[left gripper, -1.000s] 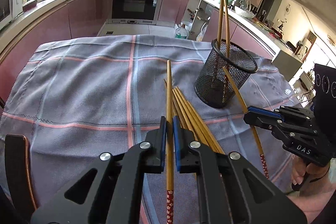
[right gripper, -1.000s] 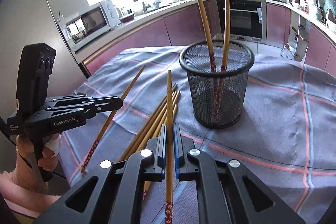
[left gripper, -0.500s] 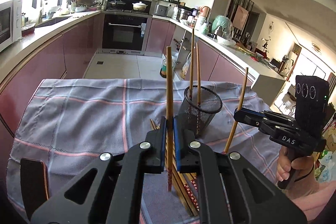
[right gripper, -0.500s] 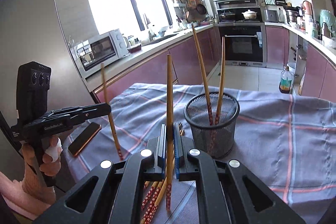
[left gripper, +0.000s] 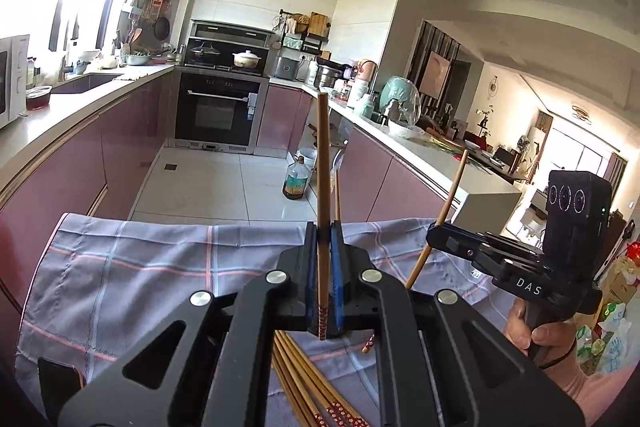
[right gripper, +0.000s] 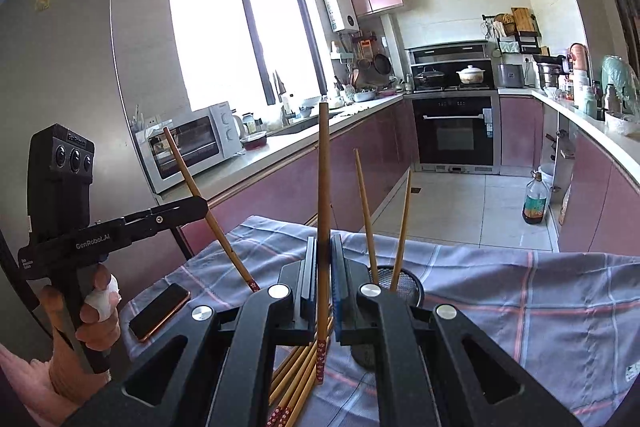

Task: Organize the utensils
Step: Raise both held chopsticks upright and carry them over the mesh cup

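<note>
1. Both claws have risen and tipped upward since a second ago — then they sat low over the cloth with chopsticks nearly flat, now each chopstick stands almost upright and the kitchen fills the views.
2. Left claw is closed tight on one chopstick, pinched low on the shaft, just above its red patterned end, which hangs below the blue pads.
3. Right claw is likewise clamped on its own chopstick, gripped low, patterned tip dangling beneath.
4. Mesh holder stands on the checked cloth just beyond the right claw, partly hidden by it; two chopsticks already lean inside.
5. Loose chopsticks lie in a bundle on the cloth-covered counter below both claws. A phone rests near the cloth's left edge.
6. Handling, as I judge it: a chopstick is light, stiff, thin and smooth, so it can swivel or slide between flat pads. Held this near one end, the long free length gives leverage — a knock against the holder's rim could twist it. A hold nearer the middle would be steadier, though the low grip lets the tip drop into the mesh cleanly.
7. Readable writing: "GenRobot.AI" on the left claw's body seen from the right view, "DAS" on the right claw seen from the left view. The refrigerator carries stickers too small to read.
</note>
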Tool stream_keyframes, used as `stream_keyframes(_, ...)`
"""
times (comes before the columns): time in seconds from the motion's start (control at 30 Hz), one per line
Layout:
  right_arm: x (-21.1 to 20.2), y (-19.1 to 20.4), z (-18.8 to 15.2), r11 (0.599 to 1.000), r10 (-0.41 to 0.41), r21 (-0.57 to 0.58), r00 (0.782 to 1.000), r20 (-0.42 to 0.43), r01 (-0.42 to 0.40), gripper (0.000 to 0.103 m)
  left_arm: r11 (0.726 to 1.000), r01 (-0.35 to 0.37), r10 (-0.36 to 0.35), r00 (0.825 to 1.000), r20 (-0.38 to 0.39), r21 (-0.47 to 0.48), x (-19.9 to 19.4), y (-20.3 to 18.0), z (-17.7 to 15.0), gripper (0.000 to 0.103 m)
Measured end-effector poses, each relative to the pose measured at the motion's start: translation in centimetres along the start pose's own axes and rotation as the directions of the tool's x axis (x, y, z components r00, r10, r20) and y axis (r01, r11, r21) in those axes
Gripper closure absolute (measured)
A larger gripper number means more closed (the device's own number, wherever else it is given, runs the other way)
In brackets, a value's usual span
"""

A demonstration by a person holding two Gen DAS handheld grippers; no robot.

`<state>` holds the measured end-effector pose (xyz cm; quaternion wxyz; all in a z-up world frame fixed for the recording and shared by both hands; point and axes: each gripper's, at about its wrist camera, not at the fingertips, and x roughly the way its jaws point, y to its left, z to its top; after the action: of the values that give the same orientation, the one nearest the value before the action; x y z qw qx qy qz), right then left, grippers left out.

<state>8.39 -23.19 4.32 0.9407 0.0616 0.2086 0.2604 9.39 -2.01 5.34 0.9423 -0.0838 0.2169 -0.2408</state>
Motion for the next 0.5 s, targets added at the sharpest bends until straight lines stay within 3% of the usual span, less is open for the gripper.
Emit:
stream_keyframes(0.37,-0.3,-1.5,3.5,0.998,-0.052,-0.016,0.994,0.093,0.054,0.098,0.999,0.041,-0.042,0.998,0.040,0.030,2.4,-2.7,4.0,0.096)
stream_keyframes(0.5,0.8,-2.2,3.9,0.997,-0.070,-0.010,0.994,0.085,0.071,0.098,0.998,0.033,-0.034,0.999,0.020,0.055,3.8,-3.7,4.3,0.096)
